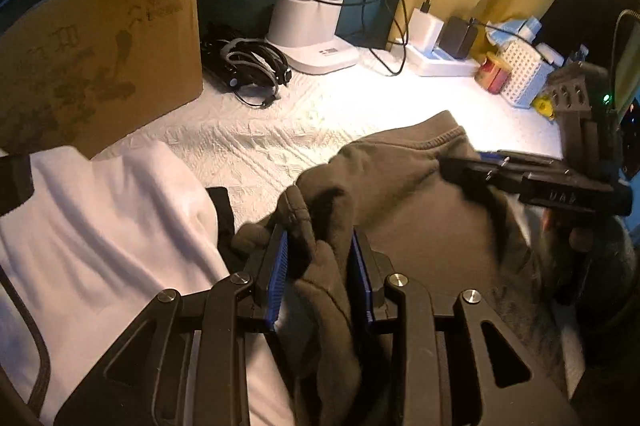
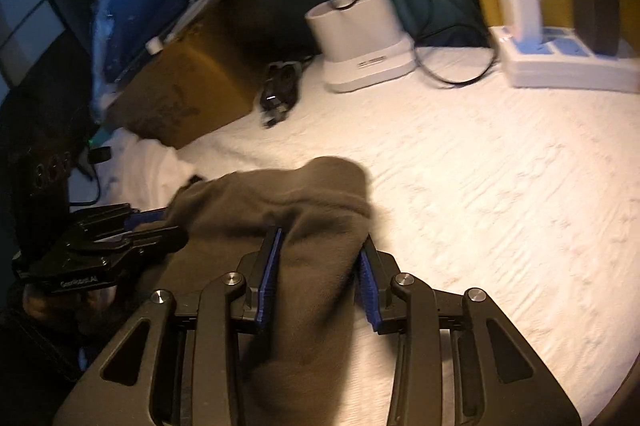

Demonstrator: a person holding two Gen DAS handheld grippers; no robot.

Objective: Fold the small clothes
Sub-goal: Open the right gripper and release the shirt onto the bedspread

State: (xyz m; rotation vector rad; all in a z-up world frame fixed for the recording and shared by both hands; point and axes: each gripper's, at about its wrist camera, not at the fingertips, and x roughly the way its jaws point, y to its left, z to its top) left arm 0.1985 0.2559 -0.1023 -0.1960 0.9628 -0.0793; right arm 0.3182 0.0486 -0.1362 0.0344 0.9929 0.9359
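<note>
A grey-brown fleece garment [image 1: 400, 194] lies bunched on the white textured cover [image 1: 260, 146]. My left gripper [image 1: 316, 238] is shut on a thick fold at the garment's near left edge, blue pads pressed on both sides. In the right wrist view the same garment [image 2: 320, 186] runs loosely between the pads of my right gripper [image 2: 320, 238], whose jaws stand apart and splayed. From the left wrist view the right gripper [image 1: 472, 162] rests at the garment's right side. The left gripper [image 2: 160, 222] shows at the garment's left end in the right wrist view.
A white garment [image 1: 100, 226] lies at the left, beside a cardboard box [image 1: 100, 58]. Along the back stand a white lamp base [image 1: 308, 26], coiled black cables [image 1: 248, 66], a power strip [image 1: 440, 62] with chargers and a white perforated basket [image 1: 520, 74].
</note>
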